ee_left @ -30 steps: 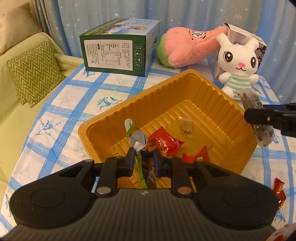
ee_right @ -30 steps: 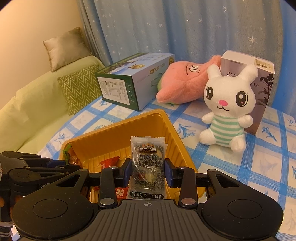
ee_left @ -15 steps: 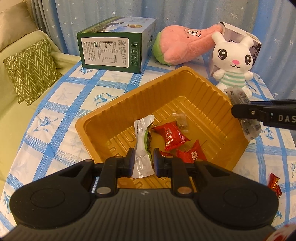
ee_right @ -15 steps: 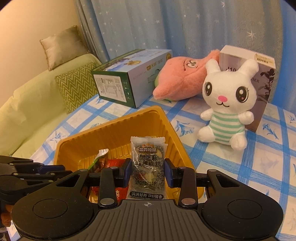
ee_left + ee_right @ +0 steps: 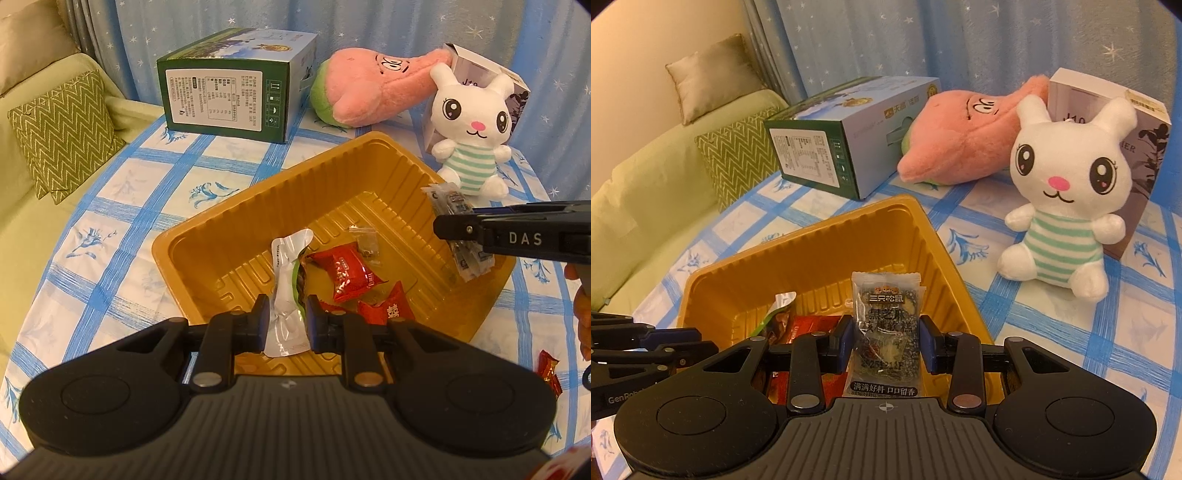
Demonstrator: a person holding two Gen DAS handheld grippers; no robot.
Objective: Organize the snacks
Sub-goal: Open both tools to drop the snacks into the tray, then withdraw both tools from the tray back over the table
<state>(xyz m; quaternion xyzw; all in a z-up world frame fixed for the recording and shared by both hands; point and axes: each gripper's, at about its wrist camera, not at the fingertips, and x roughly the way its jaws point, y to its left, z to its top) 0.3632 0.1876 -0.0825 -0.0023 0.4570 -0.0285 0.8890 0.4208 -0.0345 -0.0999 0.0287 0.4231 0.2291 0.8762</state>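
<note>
The left tool has a matte black body: a ribbed centre panel bearing a small white mark, with a rounded lobe carrying a raised disc at 9 and at 3 o'clock. Two black finger arms rise toward 12 o'clock, each pinned by a round silver screw, ending in flat black pads. The right tool is built alike, its screws one silver and one coppery, a crosshair mark on the ribbed panel, and blue strips edging its pads. Seen side-on at 3 o'clock in the left camera, it shows stacked black bars, a small rivet, a blue edge and white letters "DAS".
</note>
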